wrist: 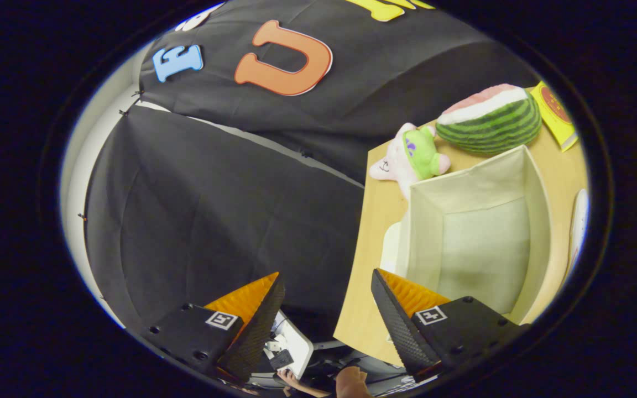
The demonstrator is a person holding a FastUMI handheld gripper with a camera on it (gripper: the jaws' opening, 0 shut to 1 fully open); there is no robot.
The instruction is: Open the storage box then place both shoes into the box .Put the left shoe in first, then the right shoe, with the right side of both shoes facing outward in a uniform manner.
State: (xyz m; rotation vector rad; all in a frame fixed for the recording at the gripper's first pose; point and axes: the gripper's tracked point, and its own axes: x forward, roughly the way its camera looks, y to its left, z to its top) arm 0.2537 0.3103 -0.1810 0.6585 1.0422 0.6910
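I'm looking across the pale wooden tabletop (pixel 374 265), which sits tilted in my view, its near corner running down between my fingers. The biggest thing on it is the cream fabric storage box (pixel 537 221), a rectangular bin with soft upright walls. It's open, mouth turned up toward me, and I can see straight down onto its pale textured bottom with nothing lying in it. Its long axis runs from my right finger away toward the toys at the far end. One end wall stands just beyond that finger's tip.

Past the box's far end sits a plush watermelon slice, green-striped rind with a pink face (pixel 490 119), resting on the table near the far wall of the box. Beside it, touching the box's far corner, a pink plush star toy in green shorts (pixel 410 157). A yellow book-like item (pixel 556 113) lies behind the watermelon.

On the far side of the box, just beside its long wall, a sliver of white shoe (pixel 579 221); I can't tell which way it points.

My gripper (pixel 327 301) has its fingers spread wide, nothing between them, the right one over the table's near end.
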